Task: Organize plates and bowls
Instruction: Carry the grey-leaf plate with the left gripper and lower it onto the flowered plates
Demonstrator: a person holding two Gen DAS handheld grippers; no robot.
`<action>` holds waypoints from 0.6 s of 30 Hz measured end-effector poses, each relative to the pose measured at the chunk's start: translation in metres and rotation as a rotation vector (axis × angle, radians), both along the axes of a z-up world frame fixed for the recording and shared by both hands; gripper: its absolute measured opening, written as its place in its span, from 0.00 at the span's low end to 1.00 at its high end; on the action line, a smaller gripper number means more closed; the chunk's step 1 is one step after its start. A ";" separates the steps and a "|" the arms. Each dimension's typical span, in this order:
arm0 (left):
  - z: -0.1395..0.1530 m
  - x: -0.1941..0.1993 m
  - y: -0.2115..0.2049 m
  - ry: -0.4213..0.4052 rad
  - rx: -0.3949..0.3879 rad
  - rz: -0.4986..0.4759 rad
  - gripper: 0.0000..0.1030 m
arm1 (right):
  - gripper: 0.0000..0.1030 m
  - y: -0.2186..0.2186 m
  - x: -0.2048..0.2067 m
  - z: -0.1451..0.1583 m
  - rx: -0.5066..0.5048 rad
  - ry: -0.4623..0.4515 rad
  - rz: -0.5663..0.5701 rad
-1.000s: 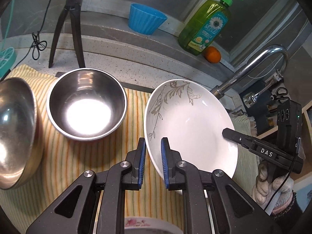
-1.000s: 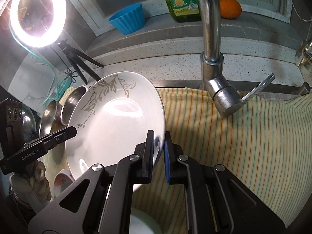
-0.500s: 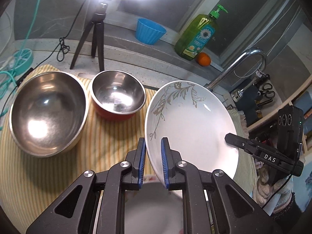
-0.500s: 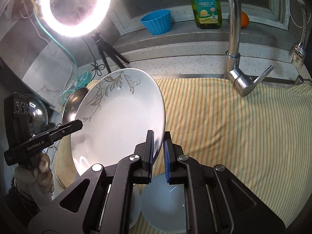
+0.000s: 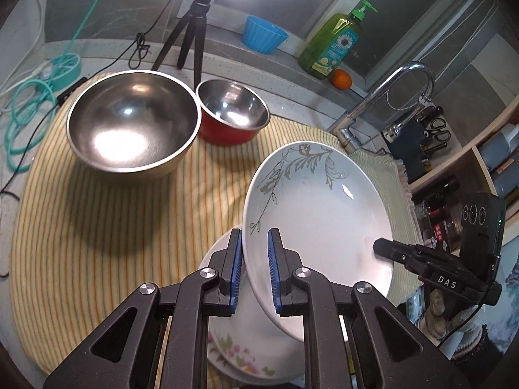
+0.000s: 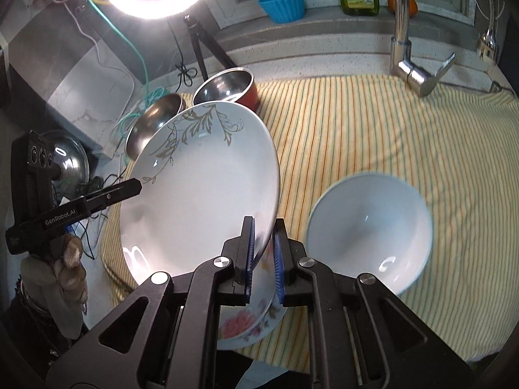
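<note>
A white plate with a grey leaf pattern (image 5: 318, 214) is held tilted in the air between both grippers. My left gripper (image 5: 254, 272) is shut on its left rim. My right gripper (image 6: 263, 253) is shut on its right rim; the plate also shows in the right wrist view (image 6: 201, 188). Under it lies a flowered plate (image 6: 246, 321) on the striped cloth, also seen in the left wrist view (image 5: 233, 350). A white bowl (image 6: 369, 233) sits to the right. A large steel bowl (image 5: 133, 123) and a red-sided steel bowl (image 5: 232, 113) stand at the back left.
A striped yellow cloth (image 6: 373, 129) covers the counter. A tap (image 6: 402, 32) stands at the back right. A ring light on a tripod (image 5: 194, 32), a blue cup (image 5: 264, 39), a green soap bottle (image 5: 334, 45) and an orange (image 5: 342, 78) sit at the back. Cables (image 5: 29, 97) lie left.
Both grippers have lifted and pulled back with the leaf plate. The flowered plate and white bowl have come into view below; the steel bowls now look farther away.
</note>
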State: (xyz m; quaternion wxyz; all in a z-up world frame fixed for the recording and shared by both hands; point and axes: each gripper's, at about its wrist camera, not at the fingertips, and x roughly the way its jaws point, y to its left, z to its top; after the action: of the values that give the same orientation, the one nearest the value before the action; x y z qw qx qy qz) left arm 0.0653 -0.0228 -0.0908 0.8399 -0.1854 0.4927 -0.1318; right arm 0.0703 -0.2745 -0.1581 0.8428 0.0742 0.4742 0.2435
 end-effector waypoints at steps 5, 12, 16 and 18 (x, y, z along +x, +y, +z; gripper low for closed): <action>-0.009 -0.014 0.003 0.027 0.001 -0.011 0.13 | 0.11 0.007 -0.020 -0.012 -0.028 0.019 0.007; -0.024 -0.027 0.005 0.062 0.007 -0.016 0.13 | 0.11 0.015 -0.036 -0.033 -0.068 0.051 0.006; -0.029 -0.031 0.006 0.076 0.005 -0.014 0.13 | 0.11 0.016 -0.039 -0.039 -0.075 0.060 0.005; -0.031 -0.034 0.005 0.079 0.008 -0.015 0.13 | 0.11 0.016 -0.041 -0.042 -0.084 0.063 0.001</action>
State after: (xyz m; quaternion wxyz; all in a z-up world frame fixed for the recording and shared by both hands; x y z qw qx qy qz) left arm 0.0314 -0.0178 -0.1223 0.8197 -0.1833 0.5272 -0.1286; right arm 0.0290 -0.2583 -0.2001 0.8298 0.0464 0.5102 0.2213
